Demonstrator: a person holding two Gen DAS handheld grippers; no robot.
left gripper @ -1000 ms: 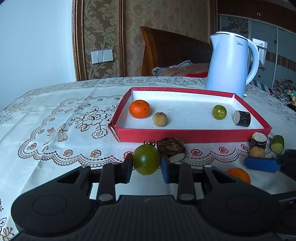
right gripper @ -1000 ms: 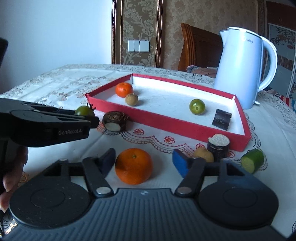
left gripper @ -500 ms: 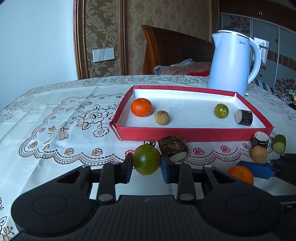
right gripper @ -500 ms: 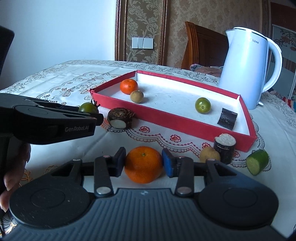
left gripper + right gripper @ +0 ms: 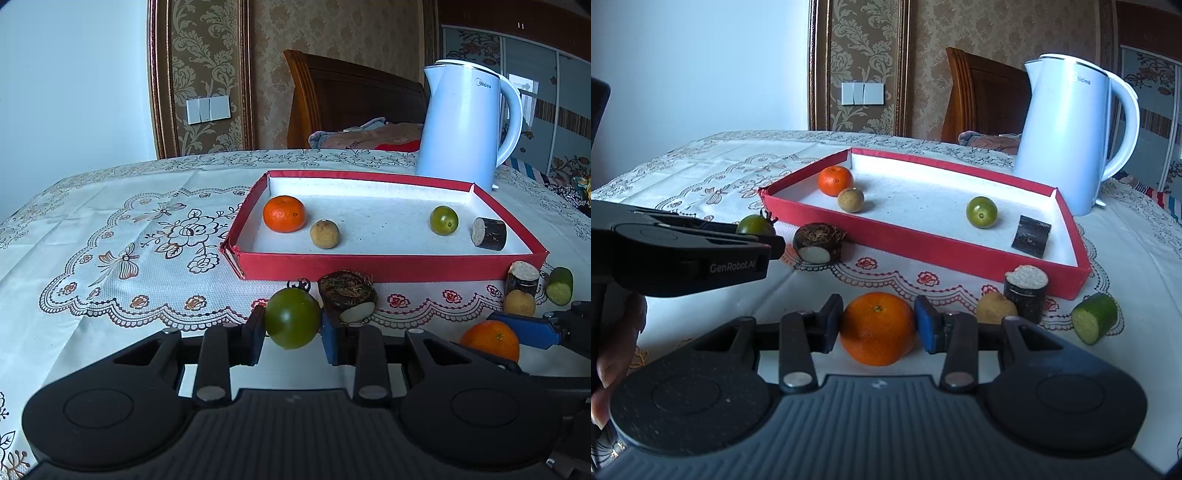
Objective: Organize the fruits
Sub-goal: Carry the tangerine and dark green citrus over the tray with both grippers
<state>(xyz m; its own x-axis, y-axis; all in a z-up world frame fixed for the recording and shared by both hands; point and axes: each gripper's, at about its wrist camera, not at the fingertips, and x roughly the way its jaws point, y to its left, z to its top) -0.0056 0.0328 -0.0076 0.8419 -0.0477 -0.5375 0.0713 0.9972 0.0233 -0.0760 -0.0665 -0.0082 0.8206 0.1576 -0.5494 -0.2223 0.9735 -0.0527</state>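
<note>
My left gripper [image 5: 292,324] is shut on a dark green tomato [image 5: 292,318] and holds it just above the tablecloth, in front of the red tray [image 5: 388,266]. My right gripper [image 5: 878,326] is shut on an orange [image 5: 878,328], lifted slightly off the cloth; the orange also shows in the left wrist view [image 5: 491,339]. The tray [image 5: 923,242] holds an orange mandarin [image 5: 284,214], a small tan fruit [image 5: 324,233], a green fruit [image 5: 444,220] and a dark cut cylinder [image 5: 489,234].
A brown cut root [image 5: 347,291] lies in front of the tray. A tan fruit [image 5: 995,306], a dark cut cylinder [image 5: 1025,291] and a cucumber piece [image 5: 1095,318] lie at the tray's right corner. A white kettle [image 5: 467,125] stands behind the tray.
My right gripper closed on the orange and lifted it slightly. My left gripper, holding the green tomato, rose a little.
</note>
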